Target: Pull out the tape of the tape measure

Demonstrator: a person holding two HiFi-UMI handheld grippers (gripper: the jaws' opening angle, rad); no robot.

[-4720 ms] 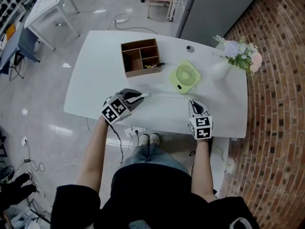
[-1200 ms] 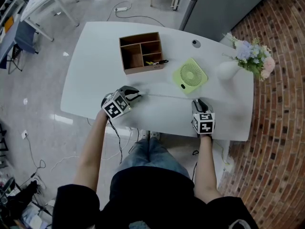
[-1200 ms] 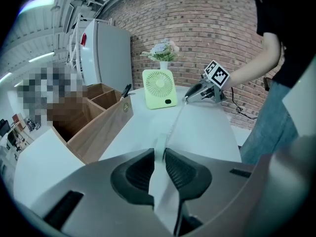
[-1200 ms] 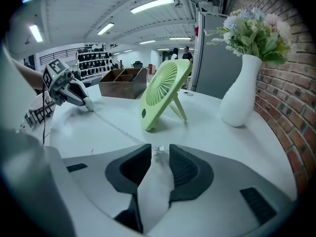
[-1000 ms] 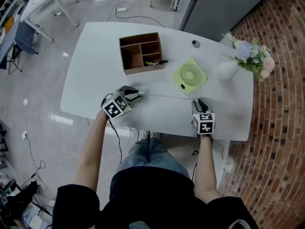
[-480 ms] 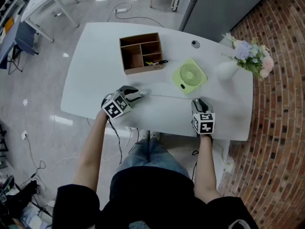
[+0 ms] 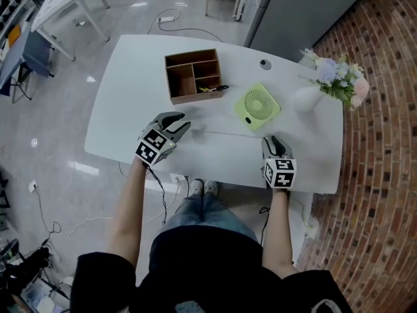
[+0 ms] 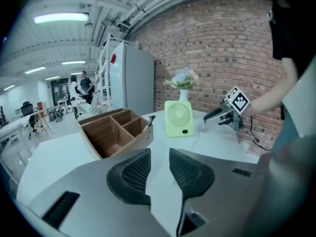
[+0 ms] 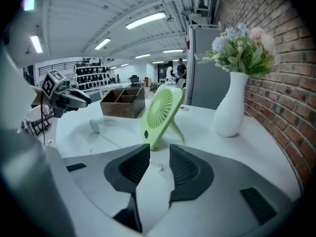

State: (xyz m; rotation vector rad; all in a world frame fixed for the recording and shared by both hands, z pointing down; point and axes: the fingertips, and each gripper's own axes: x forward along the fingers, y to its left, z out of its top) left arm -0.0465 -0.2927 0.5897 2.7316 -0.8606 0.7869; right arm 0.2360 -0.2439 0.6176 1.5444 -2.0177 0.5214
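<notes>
The tape measure's small white round case (image 7: 198, 130) lies on the white table (image 7: 130, 103), and its thin tape (image 7: 228, 134) stretches right toward my right gripper (image 7: 272, 139). In the right gripper view the case (image 9: 94, 126) sits far left, and the tape's end hook (image 9: 159, 167) rests on the table just ahead of the right gripper (image 9: 158, 152). Its jaws are opening, with nothing between them. My left gripper (image 7: 184, 120) hovers just left of the case, apart from it. The left gripper (image 8: 159, 154) is empty, its jaws closing a little.
A wooden compartment box (image 7: 193, 75) with a pen stands behind the case. A green fan (image 7: 257, 106) leans just beyond the tape. A white vase (image 7: 305, 98) of flowers is at the far right, by the brick wall. The table's front edge runs under both grippers.
My left gripper has let go of the case and pulled back to the left. My right gripper has released the tape's end, which now lies on the table.
</notes>
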